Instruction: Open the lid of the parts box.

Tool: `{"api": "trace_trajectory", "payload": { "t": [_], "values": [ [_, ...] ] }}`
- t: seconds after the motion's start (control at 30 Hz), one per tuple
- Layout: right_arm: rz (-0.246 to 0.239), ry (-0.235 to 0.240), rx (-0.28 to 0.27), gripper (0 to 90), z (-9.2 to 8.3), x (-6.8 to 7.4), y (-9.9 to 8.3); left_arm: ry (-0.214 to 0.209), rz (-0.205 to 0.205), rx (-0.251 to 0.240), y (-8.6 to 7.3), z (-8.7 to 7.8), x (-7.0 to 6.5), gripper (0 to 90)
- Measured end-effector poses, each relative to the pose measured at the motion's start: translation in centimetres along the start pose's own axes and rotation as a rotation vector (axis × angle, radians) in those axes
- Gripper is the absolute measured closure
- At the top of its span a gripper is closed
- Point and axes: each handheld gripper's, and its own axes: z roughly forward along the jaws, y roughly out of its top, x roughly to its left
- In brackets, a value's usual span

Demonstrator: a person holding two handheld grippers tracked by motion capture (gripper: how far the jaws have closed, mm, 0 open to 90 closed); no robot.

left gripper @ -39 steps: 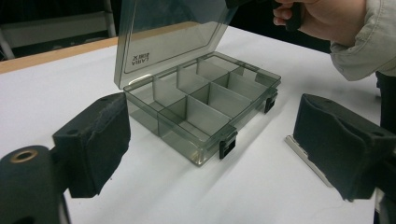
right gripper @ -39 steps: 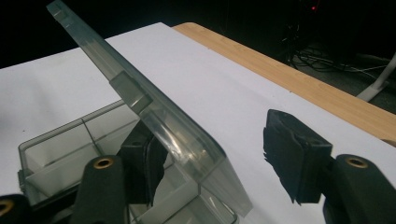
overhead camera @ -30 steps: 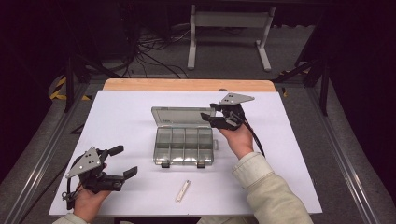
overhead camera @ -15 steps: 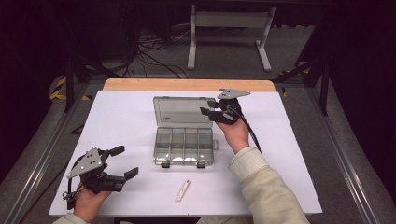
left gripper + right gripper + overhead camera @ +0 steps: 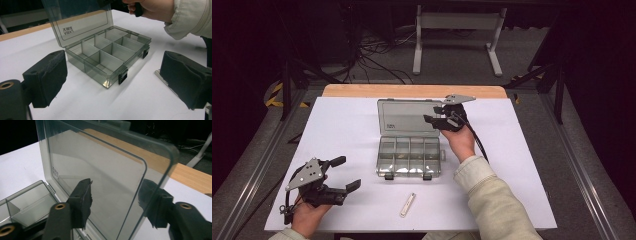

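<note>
A smoky clear compartment box (image 5: 409,156) lies mid-table, its lid (image 5: 404,117) standing up at the far side. My right gripper (image 5: 432,114) straddles the lid's right edge. In the right gripper view one pad (image 5: 83,195) is in front of the lid (image 5: 105,177) and the other shows through the lid, behind it. Its jaws have just been opening, and they stand apart from the lid between them. My left gripper (image 5: 348,172) rests near the front left, open with nothing between its pads. The compartments (image 5: 110,52) look empty.
A small clear stick (image 5: 407,205) lies on the white tabletop (image 5: 347,125) in front of the box. A wooden strip (image 5: 412,91) runs along the table's far edge. Metal rails flank the table, and cables and a stand lie on the floor beyond.
The right hand has moved toward the far side, and the lid has swung up more upright. The left gripper has stayed where it was.
</note>
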Motion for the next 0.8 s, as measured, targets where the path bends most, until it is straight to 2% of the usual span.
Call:
{"api": "trace_trajectory", "payload": {
  "t": [0.13, 0.3, 0.37, 0.4, 0.43, 0.8],
  "values": [
    [-0.003, -0.012, 0.007, 36.7, 0.5, -0.1, -0.1, -0.001, -0.011, -0.006, 0.0, 0.0, 0.0, 8.5],
    [0.007, -0.018, 0.02, 33.8, 1.0, -0.3, -0.4, -0.004, -0.012, -0.005, 0.0, 0.0, 0.0, 8.6],
    [0.016, -0.015, 0.027, 32.2, 1.2, -0.4, -0.5, -0.003, -0.008, -0.001, 0.0, 0.0, 0.0, 8.6],
    [0.018, -0.011, 0.031, 30.9, 1.3, -0.4, -0.6, -0.008, -0.019, 0.001, -0.1, 0.1, -0.1, 8.6],
    [0.023, -0.009, 0.036, 29.9, 1.4, -0.4, -0.7, 0.0, -0.005, 0.002, -0.1, 0.1, 0.0, 8.6],
    [0.047, -0.004, 0.077, 22.9, 2.1, -0.6, -1.3, -0.008, -0.017, 0.005, -0.1, 0.1, 0.0, 8.6]
  ]
}}
